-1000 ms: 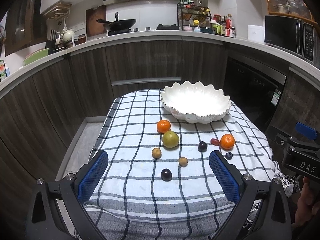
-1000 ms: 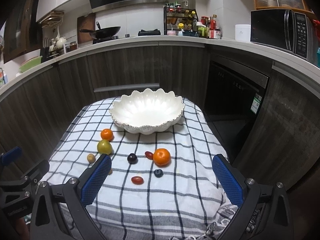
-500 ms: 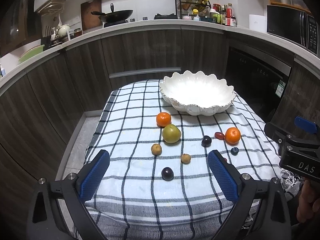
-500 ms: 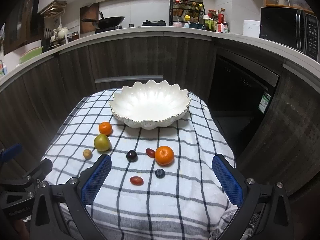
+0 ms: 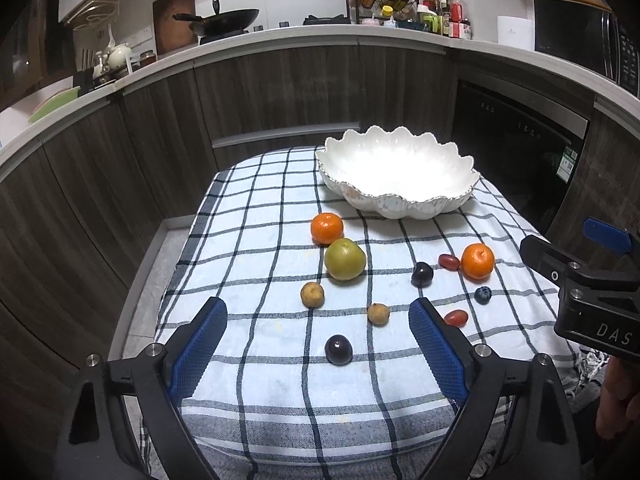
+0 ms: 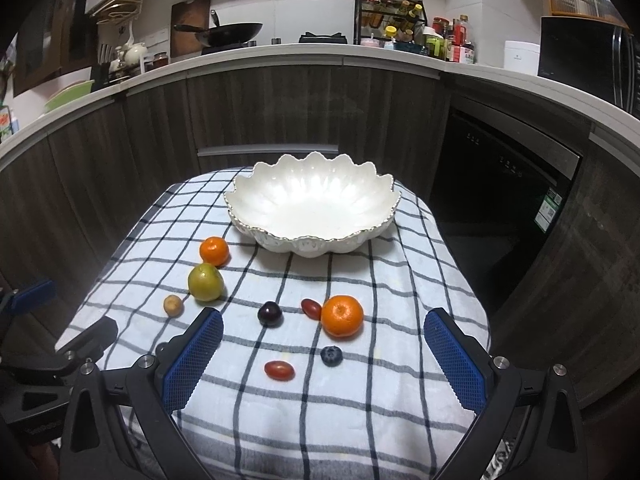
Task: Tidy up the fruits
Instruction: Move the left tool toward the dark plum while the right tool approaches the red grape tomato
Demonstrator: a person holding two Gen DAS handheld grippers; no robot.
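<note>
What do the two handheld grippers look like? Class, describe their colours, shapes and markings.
Both the left gripper and the right gripper have black angular frames with triangular cut-outs and silver bolt heads. Each finger carries a long blue pad with a fine grid texture. In the left wrist view, the right gripper's black body shows white lettering "DAS" and a blue tip. No cables or sleeves are visible.

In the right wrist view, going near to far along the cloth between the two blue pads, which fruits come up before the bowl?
Red grape tomato → blueberry → orange → dark plum → second red grape tomato → white scalloped bowl.
</note>
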